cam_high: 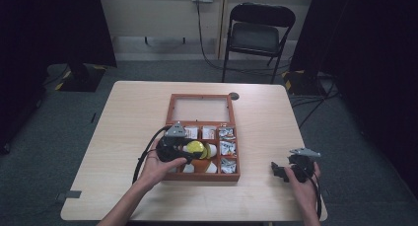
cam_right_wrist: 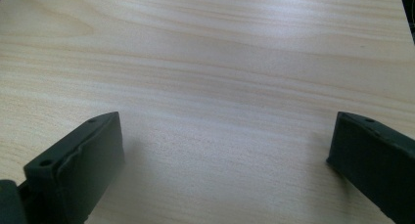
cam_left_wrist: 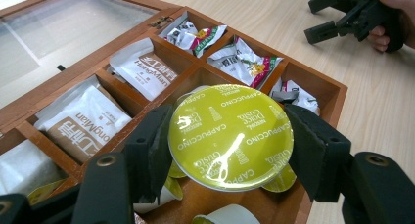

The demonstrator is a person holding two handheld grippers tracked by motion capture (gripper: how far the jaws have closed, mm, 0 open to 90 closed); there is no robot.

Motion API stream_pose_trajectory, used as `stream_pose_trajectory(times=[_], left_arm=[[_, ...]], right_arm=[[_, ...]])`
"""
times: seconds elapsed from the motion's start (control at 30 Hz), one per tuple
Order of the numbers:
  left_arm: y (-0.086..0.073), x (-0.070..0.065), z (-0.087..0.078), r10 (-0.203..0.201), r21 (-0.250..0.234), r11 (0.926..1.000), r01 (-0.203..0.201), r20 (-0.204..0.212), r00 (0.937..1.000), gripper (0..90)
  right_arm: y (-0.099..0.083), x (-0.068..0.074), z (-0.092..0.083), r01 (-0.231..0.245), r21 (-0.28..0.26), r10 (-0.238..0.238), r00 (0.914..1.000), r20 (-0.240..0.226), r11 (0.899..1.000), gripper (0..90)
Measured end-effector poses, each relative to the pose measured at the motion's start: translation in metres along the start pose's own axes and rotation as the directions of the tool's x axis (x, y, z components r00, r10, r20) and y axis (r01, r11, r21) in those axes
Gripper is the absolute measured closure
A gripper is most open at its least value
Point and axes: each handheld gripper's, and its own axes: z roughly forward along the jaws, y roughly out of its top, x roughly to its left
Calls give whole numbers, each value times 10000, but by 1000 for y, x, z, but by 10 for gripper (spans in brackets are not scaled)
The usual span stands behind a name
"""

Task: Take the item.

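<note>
Left tongs (cam_left_wrist: 230, 150) clamp a capsule (cam_left_wrist: 230, 138) by its rim, just above the box (cam_left_wrist: 320, 84) front compartment. Right tongs (cam_right_wrist: 225, 170) gape, idle over worktop (cam_right_wrist: 220, 62). Step: capsule transfer. Next: carry it clear or seat it, grip firm

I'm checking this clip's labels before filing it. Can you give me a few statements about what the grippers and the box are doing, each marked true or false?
1. The left gripper is clamped on a yellow-lidded coffee capsule. True.
2. The capsule's lid reads "Espresso". False: the print on it says "Cappuccino".
3. The right gripper holds a sachet. False: its jaws stand apart over the bare table with nothing between them.
4. The wooden box lies open, its glass lid folded back away from the person. True.
5. The held capsule is over the box's compartments. True.
6. The right gripper is inside the box. False: it is off to the box's right, by the table's near edge.
</note>
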Motion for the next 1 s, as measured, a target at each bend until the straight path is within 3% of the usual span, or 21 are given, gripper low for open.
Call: stream_pose_trajectory(times=[1.0], left_arm=[[3, 14, -23, -245, -461, 9987, 227, -394, 9989, 380]], right_arm=[[0, 0, 0, 5, -1, -5, 10000, -2, 10000, 0]])
